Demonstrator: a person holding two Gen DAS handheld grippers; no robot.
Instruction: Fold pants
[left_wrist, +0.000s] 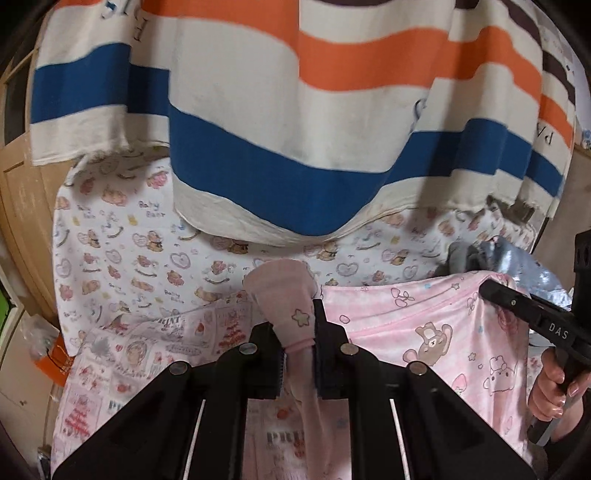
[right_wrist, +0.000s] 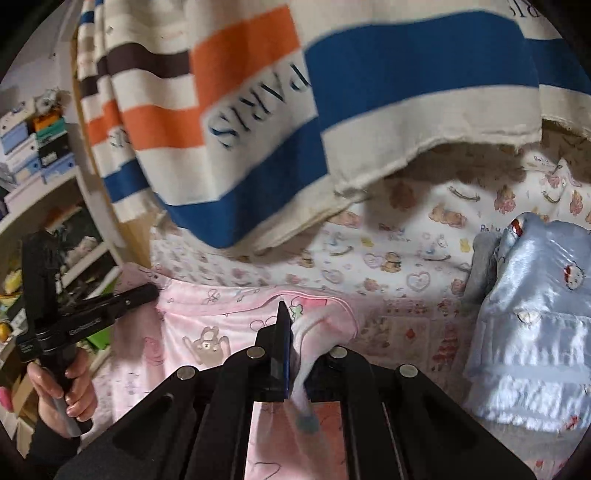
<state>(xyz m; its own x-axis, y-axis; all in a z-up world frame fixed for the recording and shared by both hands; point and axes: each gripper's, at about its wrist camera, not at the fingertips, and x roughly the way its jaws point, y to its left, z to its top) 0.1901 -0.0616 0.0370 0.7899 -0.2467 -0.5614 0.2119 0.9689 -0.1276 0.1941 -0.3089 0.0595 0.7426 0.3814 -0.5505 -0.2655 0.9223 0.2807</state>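
The pink pants (left_wrist: 436, 339) with cartoon bear prints are held up above a patterned bed sheet (left_wrist: 122, 243). My left gripper (left_wrist: 299, 332) is shut on a bunched pink edge of the pants. My right gripper (right_wrist: 301, 343) is shut on another bunched pink edge of the pants (right_wrist: 207, 332). The right gripper also shows at the right of the left wrist view (left_wrist: 491, 291), and the left gripper shows at the left of the right wrist view (right_wrist: 147, 291). The cloth stretches between the two grippers.
A striped cream, blue and orange cloth (left_wrist: 280, 110) hangs across the top of both views. A shiny pale blue garment (right_wrist: 532, 314) lies at the right on the sheet. Shelves with boxes (right_wrist: 33, 147) stand at the left.
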